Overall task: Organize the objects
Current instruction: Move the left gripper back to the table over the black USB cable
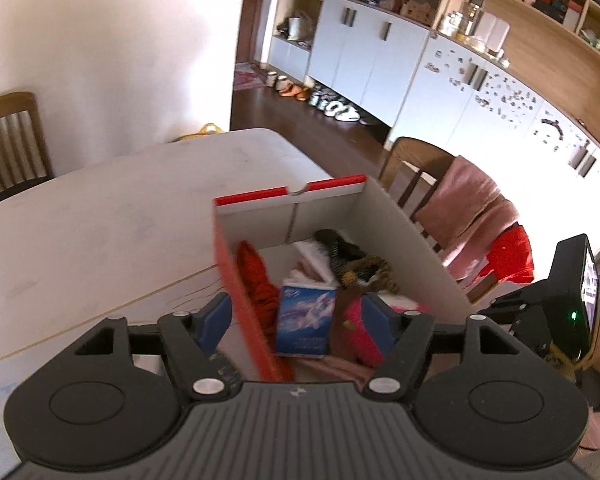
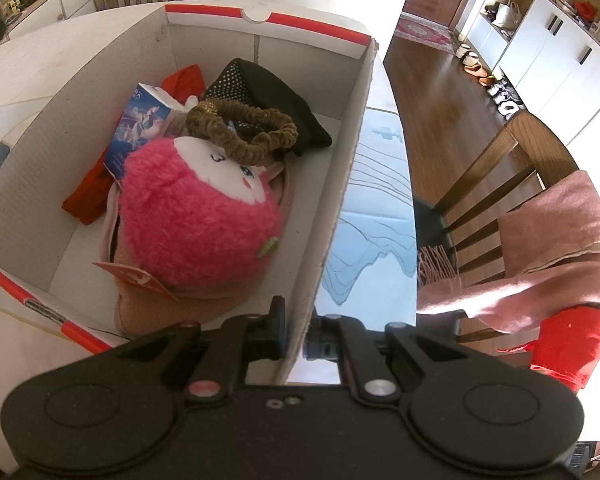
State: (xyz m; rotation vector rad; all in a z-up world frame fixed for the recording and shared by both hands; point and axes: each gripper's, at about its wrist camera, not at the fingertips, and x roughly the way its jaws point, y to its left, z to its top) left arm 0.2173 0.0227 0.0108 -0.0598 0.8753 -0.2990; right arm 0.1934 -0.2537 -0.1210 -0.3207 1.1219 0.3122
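Red-rimmed cardboard is what you are steadying: the box [image 2: 352,128] is sitting on the pale bench [image 1: 100,208], close to the long edge beside the chair [image 2: 492,184] draped with a pink blanket [image 2: 560,240], and your right gripper [image 2: 296,344] is pinching that side's wall near the box's nearest corner, jaws pressed together with the card between them. That grip is probably keeping the box from sliding while things are going in.

Inside, the sorted things are lying piled toward the middle: a pink plush toy [image 2: 196,220] resting on a tan slipper [image 2: 188,308], a brown scrunchie [image 2: 244,132] on top of a black dotted cloth [image 2: 268,88], a blue carton [image 2: 140,124] leaning upright beside a red cloth [image 2: 92,192].

Your left gripper [image 1: 296,324] is hanging above the near end of the box, angled down and forward, its blue pads [image 1: 214,320] standing spread with nothing clamped; the red side wall is showing between them, though no contact is evident. The blue carton appears just beyond them.

Judging by the empty jaws and the bare bench top in view, you are likely between items.
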